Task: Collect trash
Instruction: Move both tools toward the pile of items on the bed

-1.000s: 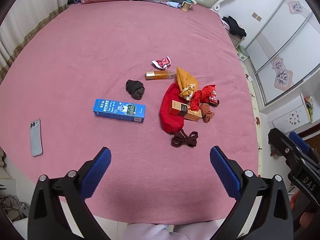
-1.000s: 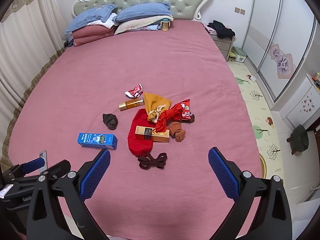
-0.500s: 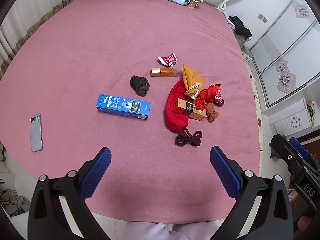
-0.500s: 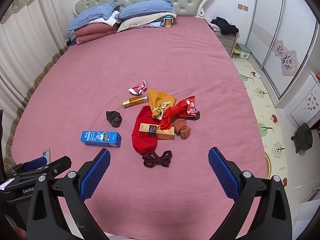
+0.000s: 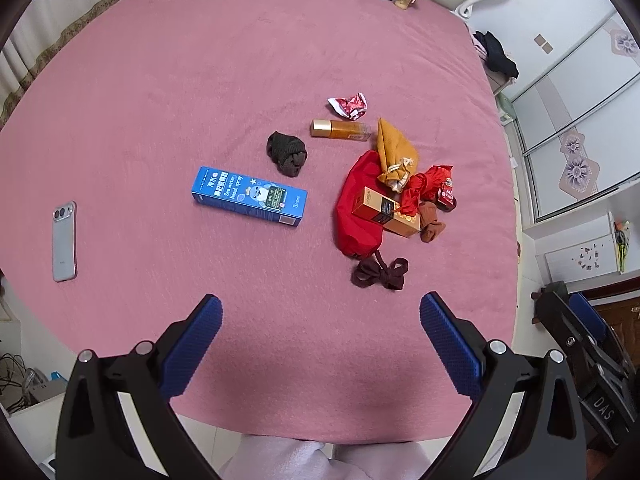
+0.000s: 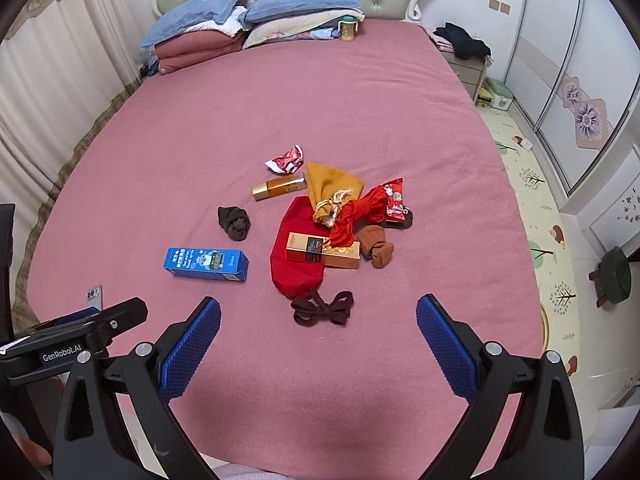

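Clutter lies mid-bed on the pink bedspread (image 5: 200, 80). A blue nasal-spray box (image 5: 250, 196) (image 6: 206, 264) lies left of a red pouch (image 5: 356, 216) (image 6: 296, 256) with a gold carton (image 5: 386, 212) (image 6: 322, 250) on it. A crumpled red-white wrapper (image 5: 348, 105) (image 6: 286, 160), an amber bottle (image 5: 340, 130) (image 6: 278, 189), a red snack wrapper (image 5: 434, 184) (image 6: 394, 200), a mustard drawstring bag (image 5: 394, 152) (image 6: 330, 186) and dark socks (image 5: 287, 154) (image 6: 235, 222) surround them. My left gripper (image 5: 320, 340) and right gripper (image 6: 318, 340) are both open and empty, hovering above the bed's near edge.
A grey phone (image 5: 64, 236) (image 6: 94, 298) lies at the bed's left edge. A dark brown bow-shaped cloth (image 5: 380, 274) (image 6: 322, 308) is nearest the grippers. Pillows (image 6: 296, 4) and a cup (image 6: 347, 28) sit by the headboard. Wardrobe doors (image 6: 580, 80) and a stool (image 6: 614, 276) stand right.
Both grippers have moved forward toward the clutter, so the items sit lower and closer in both views. Both stay open and empty.
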Demonstrator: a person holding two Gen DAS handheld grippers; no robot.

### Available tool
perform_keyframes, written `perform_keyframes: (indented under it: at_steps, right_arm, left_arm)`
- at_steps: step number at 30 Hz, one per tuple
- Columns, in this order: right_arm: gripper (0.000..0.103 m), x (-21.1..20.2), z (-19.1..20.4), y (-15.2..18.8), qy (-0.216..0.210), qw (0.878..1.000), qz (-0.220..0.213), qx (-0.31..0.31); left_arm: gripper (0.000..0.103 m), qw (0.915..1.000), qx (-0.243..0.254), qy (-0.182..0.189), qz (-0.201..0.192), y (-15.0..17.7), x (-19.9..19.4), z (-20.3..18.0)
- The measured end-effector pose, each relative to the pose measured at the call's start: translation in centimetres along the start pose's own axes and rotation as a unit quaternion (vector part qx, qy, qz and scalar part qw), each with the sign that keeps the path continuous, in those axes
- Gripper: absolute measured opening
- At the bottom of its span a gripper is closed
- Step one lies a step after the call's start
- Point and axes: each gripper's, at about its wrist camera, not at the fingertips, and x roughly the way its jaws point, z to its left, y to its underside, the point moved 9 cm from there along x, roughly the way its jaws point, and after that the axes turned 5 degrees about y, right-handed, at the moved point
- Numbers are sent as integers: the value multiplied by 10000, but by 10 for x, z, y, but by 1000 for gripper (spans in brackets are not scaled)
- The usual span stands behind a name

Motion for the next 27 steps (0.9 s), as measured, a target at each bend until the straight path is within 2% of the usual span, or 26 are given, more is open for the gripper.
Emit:
perform_keyframes:
  at_steps: [13, 27]
  right_arm:
    - [94, 12, 6, -13, -186, 9997, 93, -130]
    - [94, 40, 15, -28, -422, 9971, 299, -549]
  left_arm:
    - [99, 9997, -206, -45, 117, -15, 18, 0]
    - [99, 9980, -584, -194, 161, -27, 36, 6]
